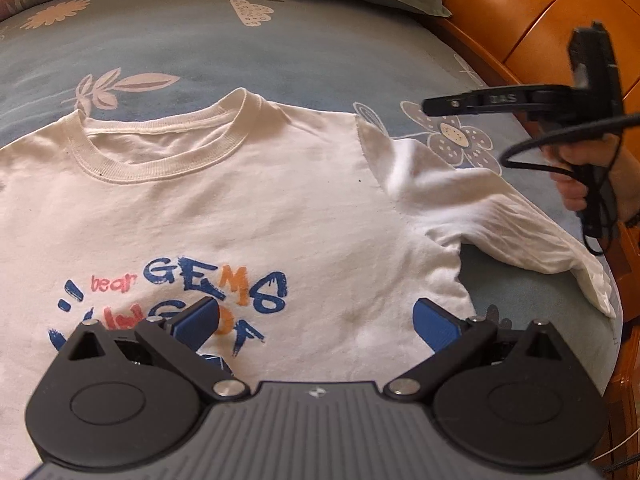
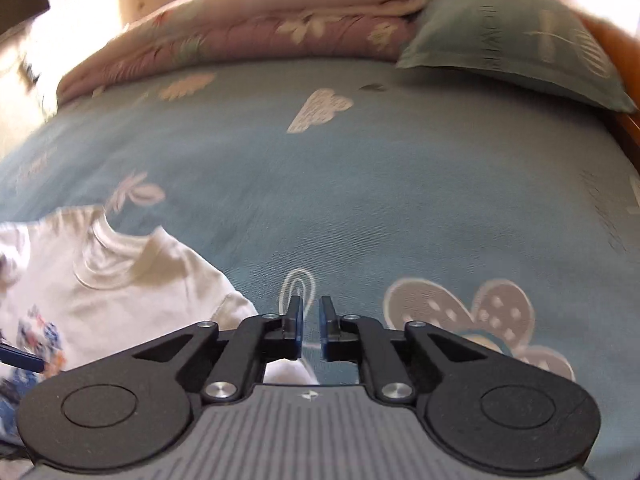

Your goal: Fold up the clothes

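Observation:
A white T-shirt point(image 1: 240, 208) with a blue and orange print point(image 1: 180, 292) lies face up on the bed, collar point(image 1: 160, 140) towards the far side. Its right sleeve point(image 1: 500, 220) is spread out, crumpled, towards the bed's edge. My left gripper point(image 1: 316, 316) hovers over the chest print, open wide, with nothing between its blue pads. My right gripper point(image 1: 430, 106), held by a hand point(image 1: 572, 176), hangs above the sheet beyond that sleeve. In the right wrist view the right gripper point(image 2: 311, 312) shows a narrow gap with only sheet behind it, and the shirt point(image 2: 120, 288) lies to its left.
The blue flowered bedsheet point(image 1: 240, 48) covers the bed. A green pillow point(image 2: 512, 48) and a folded pink quilt point(image 2: 240, 28) lie at the far side. An orange wooden bed frame point(image 1: 520, 12) runs along the right edge, close to the sleeve.

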Action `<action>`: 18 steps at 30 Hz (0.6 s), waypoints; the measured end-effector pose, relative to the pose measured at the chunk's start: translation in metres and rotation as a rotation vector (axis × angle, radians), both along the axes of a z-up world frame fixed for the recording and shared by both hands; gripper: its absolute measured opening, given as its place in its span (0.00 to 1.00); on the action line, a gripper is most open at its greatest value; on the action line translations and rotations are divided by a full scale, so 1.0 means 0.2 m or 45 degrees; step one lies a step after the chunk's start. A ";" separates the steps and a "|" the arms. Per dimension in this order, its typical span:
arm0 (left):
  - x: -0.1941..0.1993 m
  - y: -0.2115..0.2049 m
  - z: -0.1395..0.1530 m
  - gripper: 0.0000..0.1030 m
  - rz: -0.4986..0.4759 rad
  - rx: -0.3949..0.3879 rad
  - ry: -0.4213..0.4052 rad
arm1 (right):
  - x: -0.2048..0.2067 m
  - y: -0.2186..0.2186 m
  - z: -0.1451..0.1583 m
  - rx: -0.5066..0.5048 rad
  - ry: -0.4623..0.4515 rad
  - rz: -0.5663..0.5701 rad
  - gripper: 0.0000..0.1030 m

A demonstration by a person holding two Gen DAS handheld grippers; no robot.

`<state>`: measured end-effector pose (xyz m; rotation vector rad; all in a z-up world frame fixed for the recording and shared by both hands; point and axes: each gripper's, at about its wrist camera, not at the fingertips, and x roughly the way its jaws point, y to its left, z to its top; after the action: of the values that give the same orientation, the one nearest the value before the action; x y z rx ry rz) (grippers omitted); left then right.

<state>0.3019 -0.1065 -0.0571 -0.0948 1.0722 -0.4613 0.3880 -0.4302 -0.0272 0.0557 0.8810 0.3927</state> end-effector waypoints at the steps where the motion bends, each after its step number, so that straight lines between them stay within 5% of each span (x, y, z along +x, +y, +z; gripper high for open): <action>1: 0.01 0.01 -0.01 0.99 -0.001 0.002 0.005 | -0.03 -0.04 0.00 -0.008 0.013 -0.028 0.23; 6: 0.01 0.01 -0.03 0.99 -0.026 0.021 0.008 | -0.18 -0.18 -0.02 -0.109 0.067 -0.152 0.23; 15: 0.00 -0.05 -0.05 0.99 -0.138 0.145 -0.009 | -0.66 -0.30 -0.08 -0.109 0.170 -0.463 0.41; 18: 0.00 -0.08 -0.05 0.99 -0.189 0.196 -0.014 | -0.84 -0.42 -0.14 -0.012 0.233 -0.592 0.37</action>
<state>0.3011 -0.1216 -0.0681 0.1241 1.1049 -0.5103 0.2193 -0.5149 -0.0548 0.2862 1.0176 -0.0527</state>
